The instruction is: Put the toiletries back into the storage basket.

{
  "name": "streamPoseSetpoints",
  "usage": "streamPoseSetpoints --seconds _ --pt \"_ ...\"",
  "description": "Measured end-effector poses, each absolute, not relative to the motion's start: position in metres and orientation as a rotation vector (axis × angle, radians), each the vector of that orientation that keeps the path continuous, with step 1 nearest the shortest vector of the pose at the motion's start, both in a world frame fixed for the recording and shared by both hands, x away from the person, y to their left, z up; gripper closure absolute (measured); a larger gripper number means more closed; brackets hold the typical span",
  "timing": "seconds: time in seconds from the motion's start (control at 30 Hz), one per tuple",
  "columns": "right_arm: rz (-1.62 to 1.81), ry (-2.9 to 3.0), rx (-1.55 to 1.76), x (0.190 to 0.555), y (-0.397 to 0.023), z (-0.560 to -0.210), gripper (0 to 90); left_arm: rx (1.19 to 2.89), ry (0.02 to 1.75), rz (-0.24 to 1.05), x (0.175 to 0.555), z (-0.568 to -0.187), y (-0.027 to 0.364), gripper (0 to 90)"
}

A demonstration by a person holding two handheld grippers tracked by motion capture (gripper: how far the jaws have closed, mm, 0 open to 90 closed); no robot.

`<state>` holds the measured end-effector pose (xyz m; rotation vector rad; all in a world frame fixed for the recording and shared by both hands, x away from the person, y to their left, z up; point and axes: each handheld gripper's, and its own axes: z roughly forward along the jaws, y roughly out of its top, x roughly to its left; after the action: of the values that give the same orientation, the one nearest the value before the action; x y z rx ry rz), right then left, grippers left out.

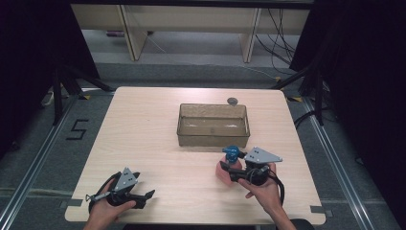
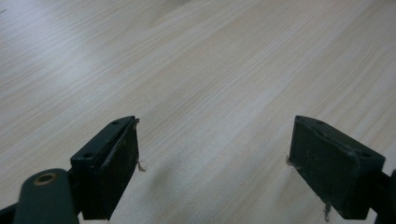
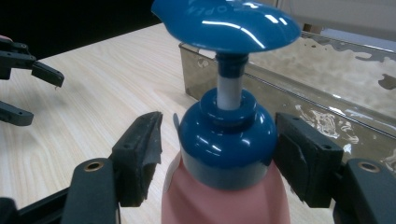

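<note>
Upright on the tabletop point(image 1: 143, 134), right of centre and just in front of the bin: a pink pump bottle point(image 1: 229, 165) point(image 3: 224, 140) with a blue collar and a blue pump head. Opaque, so impossible to tell what is inside.

Set around that blue collar: the right claw point(image 1: 227, 171) point(image 3: 217, 140), about half open. In the right gripper view, one pad against the collar on the bin's side, the other just short of it, with a thin gap between. No firm squeeze to be seen yet.

Just behind the bottle, near the middle of the tabletop: a clear brownish rectangular bin point(image 1: 213, 139) point(image 3: 327, 107), long side facing the person. Visible through its walls: its own floor, with pale glare across it. Beyond its far right corner, close to the tabletop's far edge: a small dark round thing point(image 1: 232, 100).

Held low over the near left part of the tabletop, well apart from bottle and bin: the left claw point(image 1: 146, 186) point(image 2: 215, 144), spread wide, with bare wood grain between the pads.
</note>
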<state>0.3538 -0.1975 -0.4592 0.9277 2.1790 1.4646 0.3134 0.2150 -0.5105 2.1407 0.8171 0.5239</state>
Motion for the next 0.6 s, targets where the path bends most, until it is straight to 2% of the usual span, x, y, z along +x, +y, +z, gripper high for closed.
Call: streamPoseSetpoints --seconds 0.17,0.43,0.6 --pt "1.452 2.159 0.904 0.3541 -0.1964 -0.4592 36.4 2.139 0.823 0.505 0.3109 -0.5089 0.2136 15.5" --pt "1.447 2.155 0.908 0.3568 -0.1986 -0.4583 47.1 2.135 0.829 0.507 0.3114 -0.5093 0.2137 15.5" --pt "1.43 2.142 0.901 0.356 -0.199 -0.4579 48.7 2.127 0.834 0.506 0.3112 -0.5097 0.214 15.5"
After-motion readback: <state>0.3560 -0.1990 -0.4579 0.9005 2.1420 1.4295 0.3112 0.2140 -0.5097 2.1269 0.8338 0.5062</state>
